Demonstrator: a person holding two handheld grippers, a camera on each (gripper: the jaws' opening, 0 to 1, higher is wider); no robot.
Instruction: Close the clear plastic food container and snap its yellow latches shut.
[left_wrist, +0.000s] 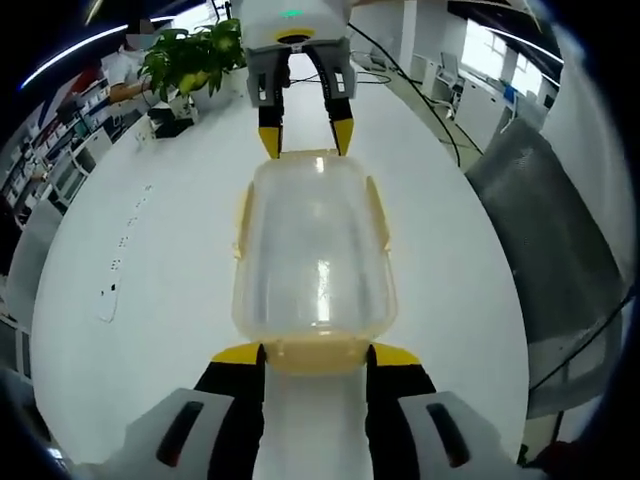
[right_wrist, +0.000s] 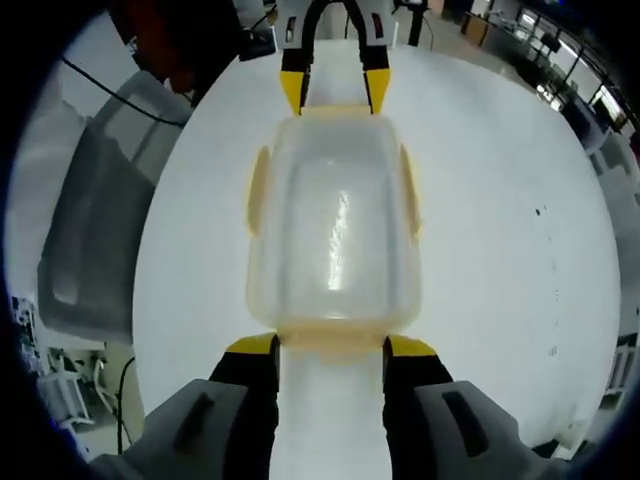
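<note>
The container (left_wrist: 314, 250) lies mid-table (left_wrist: 150, 250) with its lid on; we judge closing done, while the side latches (left_wrist: 378, 212) seemingly remain unsnapped. We hold our left gripper (left_wrist: 316, 357) and right gripper (right_wrist: 331, 349) at opposite ends, facing each other, jaws spread beside the end tabs, pinching nothing.

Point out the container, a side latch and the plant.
container (left_wrist: 318, 250), left gripper view, middle of lid
side latch (right_wrist: 257, 190), right gripper view, yellow flap on a long side
plant (left_wrist: 195, 55), left gripper view, leaves
</note>
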